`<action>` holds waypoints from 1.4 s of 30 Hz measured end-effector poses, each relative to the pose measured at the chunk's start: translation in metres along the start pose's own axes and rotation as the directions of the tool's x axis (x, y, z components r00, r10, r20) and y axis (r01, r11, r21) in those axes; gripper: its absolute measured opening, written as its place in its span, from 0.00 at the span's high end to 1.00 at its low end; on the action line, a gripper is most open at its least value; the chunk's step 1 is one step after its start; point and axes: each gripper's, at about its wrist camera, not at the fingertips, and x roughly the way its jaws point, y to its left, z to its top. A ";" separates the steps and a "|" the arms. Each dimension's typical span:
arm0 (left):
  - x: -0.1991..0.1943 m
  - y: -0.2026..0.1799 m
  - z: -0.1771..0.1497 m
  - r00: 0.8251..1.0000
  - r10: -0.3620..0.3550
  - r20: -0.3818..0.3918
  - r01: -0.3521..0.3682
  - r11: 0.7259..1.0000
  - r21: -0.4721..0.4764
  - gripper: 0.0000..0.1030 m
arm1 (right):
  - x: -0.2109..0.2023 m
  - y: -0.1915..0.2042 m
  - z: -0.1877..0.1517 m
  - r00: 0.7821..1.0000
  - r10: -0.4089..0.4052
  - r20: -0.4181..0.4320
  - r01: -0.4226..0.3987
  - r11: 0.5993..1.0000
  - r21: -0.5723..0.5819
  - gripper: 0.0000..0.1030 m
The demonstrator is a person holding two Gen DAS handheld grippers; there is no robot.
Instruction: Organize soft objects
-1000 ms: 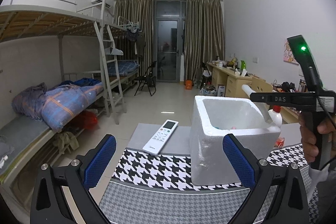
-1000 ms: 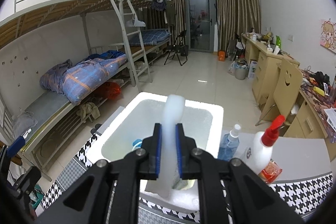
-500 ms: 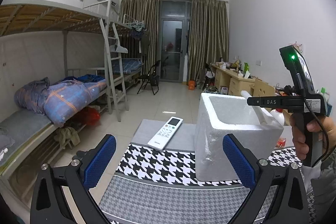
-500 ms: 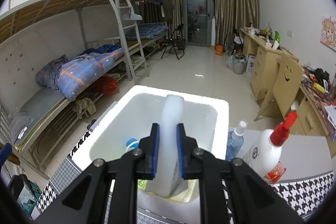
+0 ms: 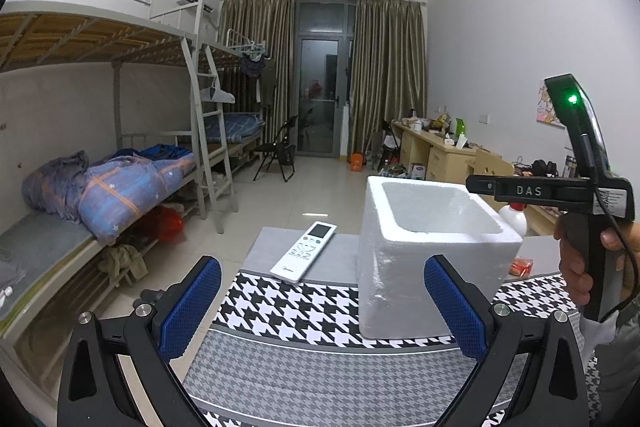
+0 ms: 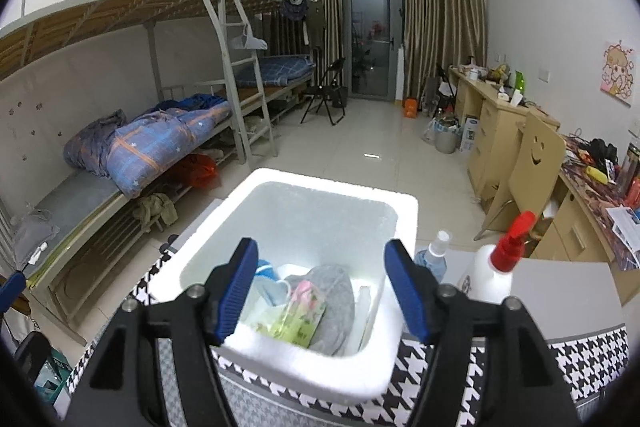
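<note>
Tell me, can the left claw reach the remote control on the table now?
Probably yes: the left claw is open, and the remote control lies uncovered beside the foam box.

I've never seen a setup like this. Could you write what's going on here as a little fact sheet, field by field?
Setting: dorm room, table with a houndstooth cloth
Container: white foam box, open top
Inside box: grey cloth, floral packet, blue item
Right gripper: open, empty, above the box
Left gripper: open, empty, facing the box from the near side
Beside box: remote control, red-capped spray bottle, small clear bottle
</note>
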 end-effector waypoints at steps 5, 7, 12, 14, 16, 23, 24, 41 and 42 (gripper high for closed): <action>-0.008 -0.007 0.001 1.000 -0.014 -0.001 0.014 1.000 0.008 0.01 | -0.023 -0.003 -0.008 1.000 0.013 0.027 -0.013 1.000 0.021 0.25; -0.013 -0.011 0.002 1.000 -0.018 0.001 0.018 1.000 0.011 0.01 | -0.033 -0.007 -0.011 0.999 0.017 0.037 -0.019 0.999 0.036 0.24; -0.025 -0.017 0.002 1.000 -0.030 0.009 0.030 1.000 0.006 0.01 | -0.054 -0.006 -0.020 0.997 0.007 0.075 -0.011 0.999 0.043 0.10; -0.029 -0.021 0.003 0.999 -0.037 0.005 0.037 0.999 0.009 0.01 | -0.063 -0.004 -0.025 0.995 0.001 0.102 -0.005 0.999 0.038 0.06; -0.034 -0.025 0.002 0.999 -0.042 0.007 0.042 0.999 0.013 0.01 | -0.071 -0.002 -0.031 0.993 -0.006 0.116 0.003 0.999 0.032 0.06; -0.046 -0.037 0.000 0.998 -0.069 0.009 0.069 0.997 0.023 0.01 | -0.091 -0.002 -0.050 0.991 -0.004 0.132 0.000 1.000 0.031 0.05; -0.047 -0.038 0.000 0.997 -0.072 0.011 0.071 0.997 0.025 0.01 | -0.094 -0.003 -0.053 0.991 -0.005 0.137 0.000 0.999 0.037 0.05; -0.072 -0.055 -0.005 0.993 -0.109 0.041 0.108 0.994 0.023 0.01 | -0.143 -0.007 -0.090 0.975 -0.061 0.215 0.051 0.997 0.049 0.05; -0.073 -0.056 -0.006 0.993 -0.110 0.044 0.109 0.994 0.023 0.01 | -0.146 -0.006 -0.092 0.973 -0.059 0.221 0.049 0.998 0.049 0.05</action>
